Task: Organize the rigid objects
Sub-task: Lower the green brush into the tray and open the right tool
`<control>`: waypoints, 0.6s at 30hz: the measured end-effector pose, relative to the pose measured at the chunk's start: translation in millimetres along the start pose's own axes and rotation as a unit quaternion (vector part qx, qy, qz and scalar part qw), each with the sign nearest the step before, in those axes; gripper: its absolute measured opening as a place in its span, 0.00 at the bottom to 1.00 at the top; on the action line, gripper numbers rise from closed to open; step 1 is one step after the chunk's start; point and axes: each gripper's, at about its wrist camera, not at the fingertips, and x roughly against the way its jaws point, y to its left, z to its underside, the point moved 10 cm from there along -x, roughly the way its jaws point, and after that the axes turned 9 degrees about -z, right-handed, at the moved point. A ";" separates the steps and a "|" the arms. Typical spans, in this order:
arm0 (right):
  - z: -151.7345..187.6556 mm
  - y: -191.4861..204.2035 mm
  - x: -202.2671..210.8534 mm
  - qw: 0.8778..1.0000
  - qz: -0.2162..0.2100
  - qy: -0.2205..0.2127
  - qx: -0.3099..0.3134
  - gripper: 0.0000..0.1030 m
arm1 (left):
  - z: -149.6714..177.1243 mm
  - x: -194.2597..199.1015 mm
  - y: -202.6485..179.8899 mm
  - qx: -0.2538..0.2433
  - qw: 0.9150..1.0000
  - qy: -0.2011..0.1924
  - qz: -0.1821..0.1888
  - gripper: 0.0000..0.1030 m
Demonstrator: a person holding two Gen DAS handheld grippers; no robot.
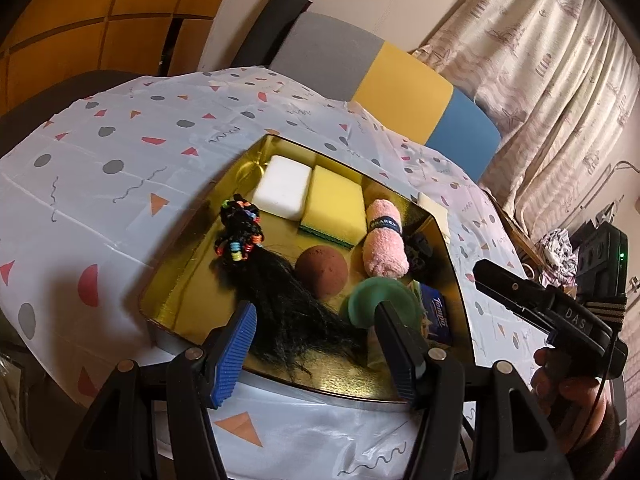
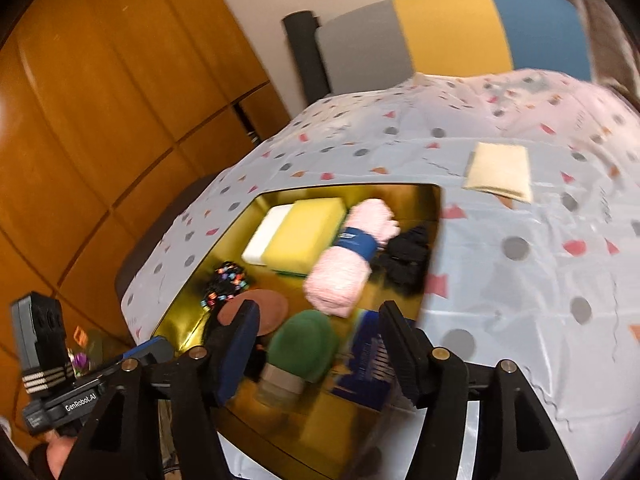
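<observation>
- Tray (image 1: 168,304), gold, on patterned cloth (image 1: 100,184); holds white sponge (image 1: 282,190), yellow sponge (image 1: 334,210), pink towel roll (image 1: 384,236), brown ball (image 1: 322,272), green disc (image 1: 378,300), blue pack (image 1: 438,316), black hair bundle (image 1: 276,292) w/ coloured bands.
- White + yellow sponges side by side, touching, far end of tray.
- Towel roll just right of yellow sponge; small black item (image 2: 404,256) beyond it.
- Cream pad (image 2: 500,172) on cloth, outside tray, apart from rest.
- Left gripper (image 1: 316,344): jaws spread, nothing pinched, over near tray edge.
- Right gripper (image 2: 316,352): jaws spread, nothing pinched; green disc + blue pack seen between fingers, contact not evident. View blurred.
</observation>
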 end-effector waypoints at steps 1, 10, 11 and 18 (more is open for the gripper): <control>0.7 -4.6 2.4 1.000 0.003 -0.001 -0.007 0.61 | 0.3 -0.6 -1.7 -0.003 1.000 0.001 0.001 0.60; 10.7 -33.9 19.3 0.999 0.029 -0.006 -0.031 0.61 | 8.0 -6.3 -25.4 -0.030 0.999 0.015 0.008 0.60; 11.7 -36.6 20.4 0.999 0.033 -0.006 -0.031 0.61 | 8.8 -6.9 -27.8 -0.032 0.999 0.017 0.008 0.60; 20.1 -70.8 32.8 0.996 0.079 -0.005 -0.042 0.64 | 13.5 -7.9 -48.3 -0.054 0.998 0.024 0.016 0.60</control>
